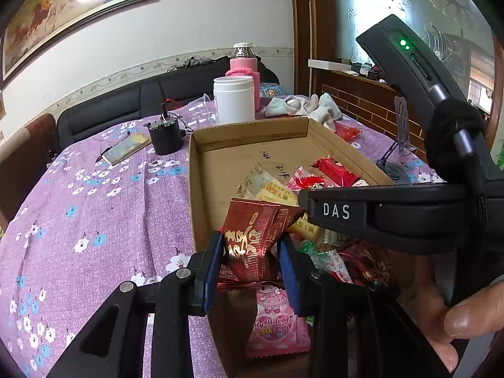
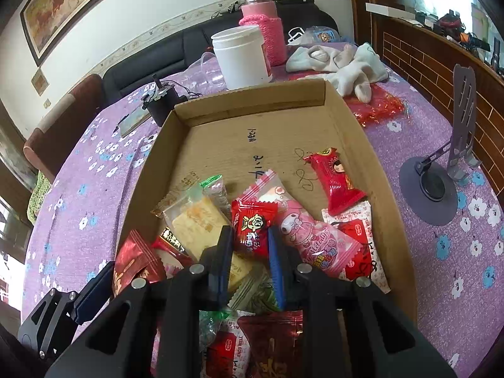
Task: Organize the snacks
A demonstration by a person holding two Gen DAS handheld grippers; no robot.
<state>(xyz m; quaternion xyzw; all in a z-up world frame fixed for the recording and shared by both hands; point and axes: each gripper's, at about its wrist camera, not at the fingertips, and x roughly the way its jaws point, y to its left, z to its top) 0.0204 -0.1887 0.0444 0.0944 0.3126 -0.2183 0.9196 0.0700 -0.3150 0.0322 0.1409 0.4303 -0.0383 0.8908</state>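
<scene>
Snacks lie heaped at the near end of the cardboard tray (image 2: 346,119) on my bench. My left claw (image 1: 250,253) pinches a dark red gold-lettered packet (image 1: 255,236), upright, long axis pointing up and away. My right claw (image 2: 249,252) is nearly closed on a small red candy packet (image 2: 253,225). Both grips catch only crinkly wrapper, so either packet could slip or drag neighbours along.

A home living room: a framed horse painting (image 1: 75,9) at ten o'clock, a black sofa (image 1: 126,100), a flowery purple tablecloth (image 1: 94,208).
</scene>
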